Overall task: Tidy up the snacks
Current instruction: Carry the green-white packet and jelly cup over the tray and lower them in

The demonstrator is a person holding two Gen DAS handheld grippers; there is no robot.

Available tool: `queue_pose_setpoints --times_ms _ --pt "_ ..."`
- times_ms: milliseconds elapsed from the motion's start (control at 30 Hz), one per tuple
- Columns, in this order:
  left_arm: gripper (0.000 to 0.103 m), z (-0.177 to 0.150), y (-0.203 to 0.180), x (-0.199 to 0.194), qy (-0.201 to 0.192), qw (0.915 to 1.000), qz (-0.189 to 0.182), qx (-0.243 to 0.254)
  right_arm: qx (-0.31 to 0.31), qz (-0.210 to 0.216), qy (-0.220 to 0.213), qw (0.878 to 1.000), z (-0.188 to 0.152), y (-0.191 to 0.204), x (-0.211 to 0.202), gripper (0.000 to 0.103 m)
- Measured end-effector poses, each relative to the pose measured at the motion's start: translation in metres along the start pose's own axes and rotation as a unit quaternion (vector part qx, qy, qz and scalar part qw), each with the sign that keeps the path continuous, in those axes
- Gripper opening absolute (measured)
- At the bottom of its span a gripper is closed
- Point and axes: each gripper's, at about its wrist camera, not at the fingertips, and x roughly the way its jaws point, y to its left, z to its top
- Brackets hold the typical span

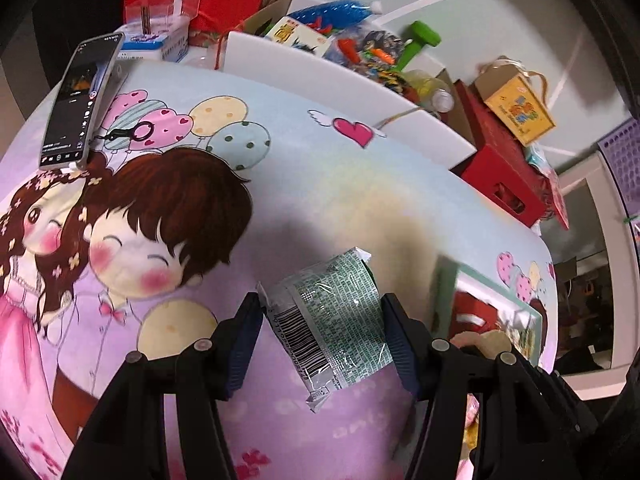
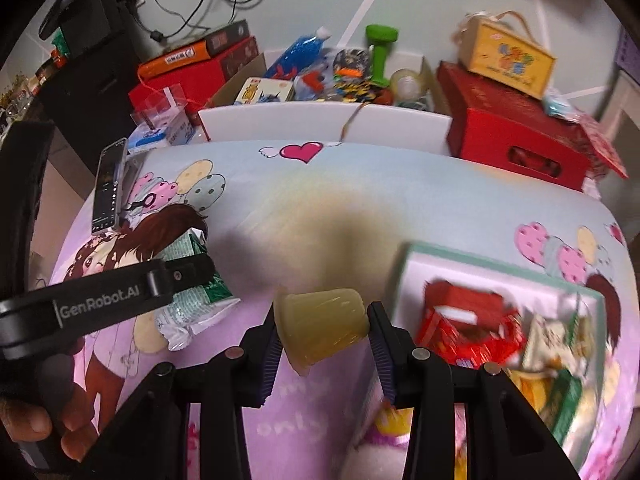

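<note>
My left gripper [image 1: 322, 328] is shut on a green-and-silver snack packet [image 1: 334, 320] with a barcode, held above the cartoon-print cloth. The same packet [image 2: 192, 280] shows in the right wrist view behind the left gripper's black finger [image 2: 188, 272]. My right gripper [image 2: 322, 338] is shut on a yellow jelly cup [image 2: 322, 324], held above the cloth. To its right lies a white tray with a mint rim [image 2: 440, 252] that holds red snack packs [image 2: 468, 324] and other packets. The tray also shows in the left wrist view [image 1: 492, 284], blurred.
A phone [image 1: 78, 100] lies on the cloth at the far left. Behind the table stand a white box edge [image 2: 320, 120], red boxes [image 2: 516, 128], a yellow carton [image 2: 508, 56], a green dumbbell [image 2: 380, 52] and assorted toys.
</note>
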Motion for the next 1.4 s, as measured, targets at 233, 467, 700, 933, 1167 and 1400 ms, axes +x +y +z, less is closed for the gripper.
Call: queue_pose_setpoints --times_ms 233,467,700,933,1167,1400 --pt "0.062 -0.033 -0.036 -0.017 -0.023 0.9992 -0.009 0.031 0.038 -0.010 -0.026 0.999 -0.034 -0.027 -0.034 0.044" --pt "0.062 -0.061 -0.094 -0.024 -0.037 0.9952 -0.028 0.087 0.093 -0.035 -0.049 0.994 -0.067 -0.087 -0.062 0.044" --pt "0.062 -0.087 -0.148 -0.016 -0.036 0.9897 -0.026 0.136 0.168 -0.063 -0.068 0.981 -0.088 -0.171 -0.087 0.044" --pt "0.062 -0.097 -0.183 0.005 -0.027 0.9865 -0.020 0.160 0.223 -0.059 -0.064 0.971 -0.107 -0.229 -0.088 0.044" --pt "0.062 -0.091 -0.196 0.018 -0.027 0.9847 -0.018 0.171 0.219 -0.033 -0.070 0.973 -0.099 -0.239 -0.075 0.044" --pt "0.062 -0.083 -0.193 0.030 -0.018 0.9843 -0.020 0.174 0.203 -0.026 -0.075 0.976 -0.082 -0.231 -0.056 0.044"
